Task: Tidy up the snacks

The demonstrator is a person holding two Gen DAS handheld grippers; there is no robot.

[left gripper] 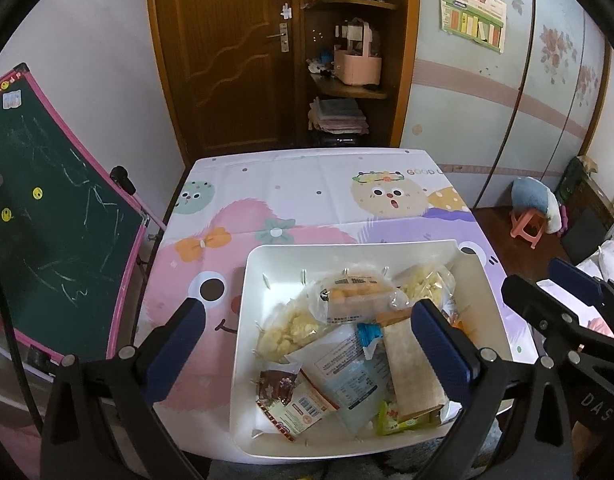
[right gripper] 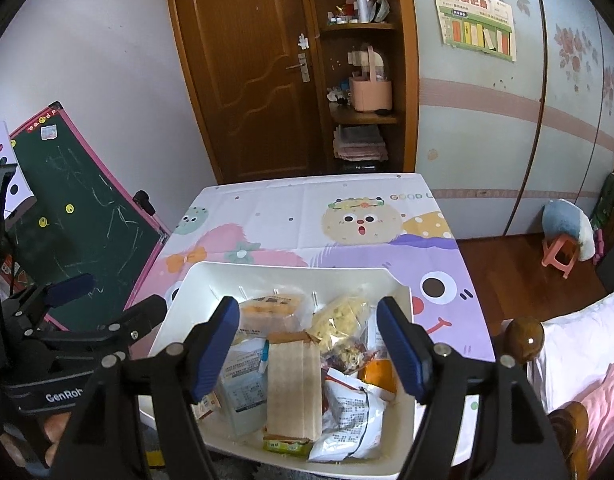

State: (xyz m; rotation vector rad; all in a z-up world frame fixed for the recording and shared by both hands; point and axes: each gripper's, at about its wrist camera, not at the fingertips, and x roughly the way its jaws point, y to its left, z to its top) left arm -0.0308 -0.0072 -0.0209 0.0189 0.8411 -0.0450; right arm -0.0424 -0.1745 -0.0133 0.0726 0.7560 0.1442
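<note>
Bin: a white plastic bin [left gripper: 243,360] is set on the table [left gripper: 307,184] toward its near edge, over a cartoon-printed cloth; its far wall runs roughly parallel to the table's far edge.
Contents: the bin is filled with loose snack packets, piled and overlapping.
Far side of bin: a clear pack of orange cakes [left gripper: 355,294] is seen against the far wall, with a clear bag of pale puffed pieces [right gripper: 341,322] just beside it toward the right wall.
Left side of bin: a second bag of pale pieces [left gripper: 291,330] lies by the left wall, and a red-and-white sachet [left gripper: 293,404] is at the near left corner.
Middle: a long tan wafer pack [right gripper: 294,390] is laid flat, its long axis running from the near wall to the far wall; a pale blue pouch [right gripper: 243,394] lies beside it on the left.
Right side of bin: a crumpled white printed bag [right gripper: 353,410] is at the near right, with an orange packet [right gripper: 377,374] behind it.
Near wall: a small green packet [left gripper: 399,422] is tucked under the wafer pack's near end.
Left hand-held gripper [left gripper: 307,330]: held above the bin, jaws spread wide, nothing grasped.
Right hand-held gripper [right gripper: 309,344]: held above the bin, jaws apart and released, nothing between the pads.
</note>
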